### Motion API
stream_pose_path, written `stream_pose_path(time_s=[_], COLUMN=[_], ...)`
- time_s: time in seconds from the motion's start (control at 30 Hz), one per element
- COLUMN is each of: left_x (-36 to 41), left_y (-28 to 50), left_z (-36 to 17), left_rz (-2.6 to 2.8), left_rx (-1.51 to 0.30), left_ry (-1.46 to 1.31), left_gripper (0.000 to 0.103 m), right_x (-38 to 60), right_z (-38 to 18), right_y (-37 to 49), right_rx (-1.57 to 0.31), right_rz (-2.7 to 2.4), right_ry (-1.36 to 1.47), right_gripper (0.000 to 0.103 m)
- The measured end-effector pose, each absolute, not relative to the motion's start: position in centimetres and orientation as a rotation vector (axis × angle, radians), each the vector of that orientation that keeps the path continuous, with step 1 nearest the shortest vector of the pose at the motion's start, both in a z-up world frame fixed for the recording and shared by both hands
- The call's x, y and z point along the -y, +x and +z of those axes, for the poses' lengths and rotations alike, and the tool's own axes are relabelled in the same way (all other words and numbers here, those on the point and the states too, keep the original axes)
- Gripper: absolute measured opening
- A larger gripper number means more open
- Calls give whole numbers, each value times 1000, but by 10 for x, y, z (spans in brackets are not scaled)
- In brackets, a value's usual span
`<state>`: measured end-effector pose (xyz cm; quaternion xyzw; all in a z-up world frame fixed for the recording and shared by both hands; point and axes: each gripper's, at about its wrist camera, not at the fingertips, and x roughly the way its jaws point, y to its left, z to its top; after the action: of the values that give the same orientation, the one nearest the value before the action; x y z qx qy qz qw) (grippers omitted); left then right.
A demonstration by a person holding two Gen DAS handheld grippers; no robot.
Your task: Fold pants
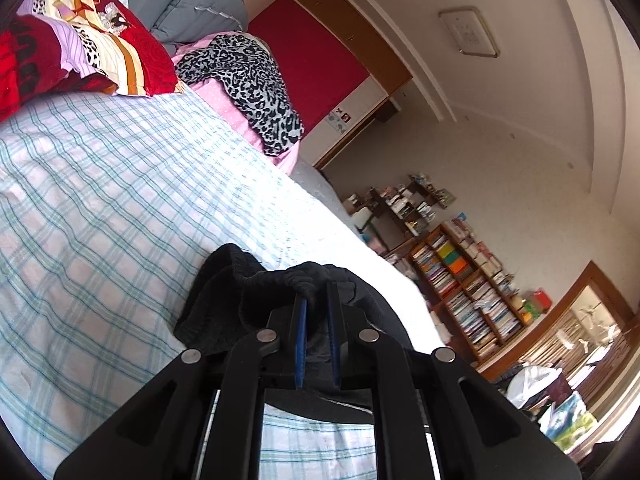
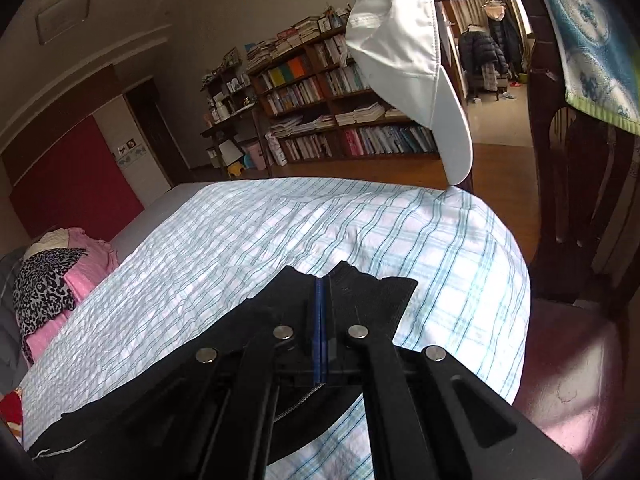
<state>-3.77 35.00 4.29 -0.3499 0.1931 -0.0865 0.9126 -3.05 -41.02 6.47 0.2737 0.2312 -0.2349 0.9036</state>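
Note:
The black pants (image 1: pixel 224 300) lie on a bed with a blue-and-white plaid sheet (image 1: pixel 100 200). In the left wrist view my left gripper (image 1: pixel 317 292) is shut on a bunched fold of the black fabric, which fills the narrow gap between its blue pads. In the right wrist view my right gripper (image 2: pixel 322 280) is shut tight on a flat edge of the pants (image 2: pixel 384 300), with the cloth spreading left and right of the fingers over the plaid sheet (image 2: pixel 280 224).
Pillows and folded quilts (image 1: pixel 92 48) are piled at the head of the bed, with a leopard-print cloth (image 1: pixel 256 88) on pink bedding. A white cap (image 2: pixel 408 68) hangs from a dark wooden stand (image 2: pixel 560 160) at the bed's corner. Bookshelves (image 2: pixel 340 100) line the wall.

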Motion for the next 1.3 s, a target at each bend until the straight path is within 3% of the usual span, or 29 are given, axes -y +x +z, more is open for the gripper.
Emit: stream_pose_path(time_s=[0.1, 0.13, 0.17, 0.23, 0.5, 0.6, 0.83, 1.0, 1.3], left_x=[-344, -343, -343, -340, -271, -225, -111, -57, -29], left_y=[-35, -37, -40, -47, -42, -24, 7, 21, 55], left_z=[39, 39, 39, 44, 73, 70, 53, 40, -10], left_rz=[-60, -7, 33, 72, -26, -165, -429, -488, -375], left_rx=[-441, -447, -444, -418, -409, -454, -552, -588, -717], left_ry=[-647, -624, -600, -552, -291, -227, -48, 103, 301], left_gripper=[23, 42, 62, 64, 67, 68, 68, 76, 76], right_x=[411, 411, 411, 413, 416, 419, 419, 416, 412], right_z=[50, 43, 35, 21, -4, -6, -13, -12, -11], right_y=[-27, -26, -25, -23, -7, -2, 22, 30, 48], right_rx=[-555, -576, -590, -611, -644, -636, -649, -638, -650], right_rz=[-432, -419, -405, -376, -272, -280, -253, -236, -225], right_ry=[609, 623, 647, 717, 872, 889, 910, 900, 842], right_gripper=[1, 6, 20, 34, 35, 48, 49, 54, 54])
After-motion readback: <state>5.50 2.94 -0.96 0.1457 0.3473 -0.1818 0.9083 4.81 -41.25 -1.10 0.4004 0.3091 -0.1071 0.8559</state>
